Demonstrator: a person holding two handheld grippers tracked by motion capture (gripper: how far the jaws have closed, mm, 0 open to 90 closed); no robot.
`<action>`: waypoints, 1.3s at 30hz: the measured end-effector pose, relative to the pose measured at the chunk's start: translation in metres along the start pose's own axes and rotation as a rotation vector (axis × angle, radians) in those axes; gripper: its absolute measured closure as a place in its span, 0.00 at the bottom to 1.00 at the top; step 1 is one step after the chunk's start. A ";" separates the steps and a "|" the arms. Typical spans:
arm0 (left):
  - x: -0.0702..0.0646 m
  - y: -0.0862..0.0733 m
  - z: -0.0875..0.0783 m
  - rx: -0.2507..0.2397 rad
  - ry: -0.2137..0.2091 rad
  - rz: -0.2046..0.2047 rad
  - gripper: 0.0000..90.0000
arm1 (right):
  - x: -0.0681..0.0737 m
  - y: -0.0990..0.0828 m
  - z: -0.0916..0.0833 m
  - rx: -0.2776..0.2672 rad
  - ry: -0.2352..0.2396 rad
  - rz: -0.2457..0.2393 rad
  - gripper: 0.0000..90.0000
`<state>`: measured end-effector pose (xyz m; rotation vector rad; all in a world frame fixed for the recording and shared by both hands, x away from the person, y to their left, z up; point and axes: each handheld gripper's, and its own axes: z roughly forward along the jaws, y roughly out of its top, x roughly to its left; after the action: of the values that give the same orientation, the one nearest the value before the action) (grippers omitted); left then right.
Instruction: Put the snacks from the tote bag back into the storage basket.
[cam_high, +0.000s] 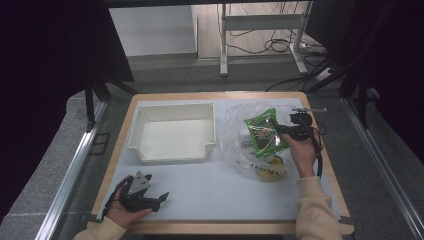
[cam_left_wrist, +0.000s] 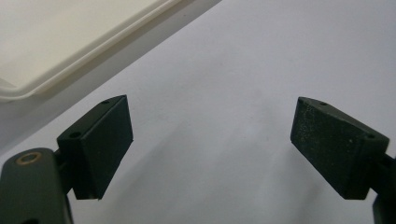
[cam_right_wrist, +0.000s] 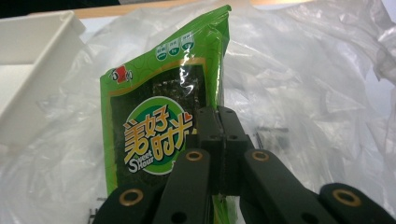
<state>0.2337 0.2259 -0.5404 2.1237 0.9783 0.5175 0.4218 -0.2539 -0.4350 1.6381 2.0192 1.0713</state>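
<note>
left gripper (cam_high: 159, 200): parked near-left on the table (cam_high: 225, 200), jaws spread wide, nothing in them, probably just waiting
right gripper (cam_high: 283, 131): clenched on the green snack packet's (cam_high: 262, 131) edge, lifting it clear of the plastic bag (cam_high: 240, 150)
white bin (cam_high: 172, 150): far left, empty, likely the drop spot

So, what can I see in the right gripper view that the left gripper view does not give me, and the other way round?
Right gripper view: the right gripper, jaws shut on the edge of a green snack packet, with a crumpled clear plastic bag behind it and a strip of the wooden table edge.

Left gripper view: the left gripper, jaws wide apart with nothing between them, above the bare white mat.

Both: part of the white tray, at the upper left of each.
</note>
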 end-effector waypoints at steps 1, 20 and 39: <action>0.000 0.000 0.000 0.001 -0.001 0.001 0.14 | 0.000 0.000 -0.001 -0.007 0.002 -0.001 1.00; 0.000 0.000 0.001 0.003 -0.003 0.006 0.14 | 0.004 0.008 -0.024 -0.083 0.094 0.010 1.00; -0.001 0.000 0.002 0.009 -0.007 0.009 0.14 | 0.018 0.011 -0.034 -0.118 0.145 -0.004 1.00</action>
<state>0.2343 0.2244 -0.5415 2.1372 0.9690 0.5105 0.4017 -0.2480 -0.4009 1.5364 2.0039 1.3156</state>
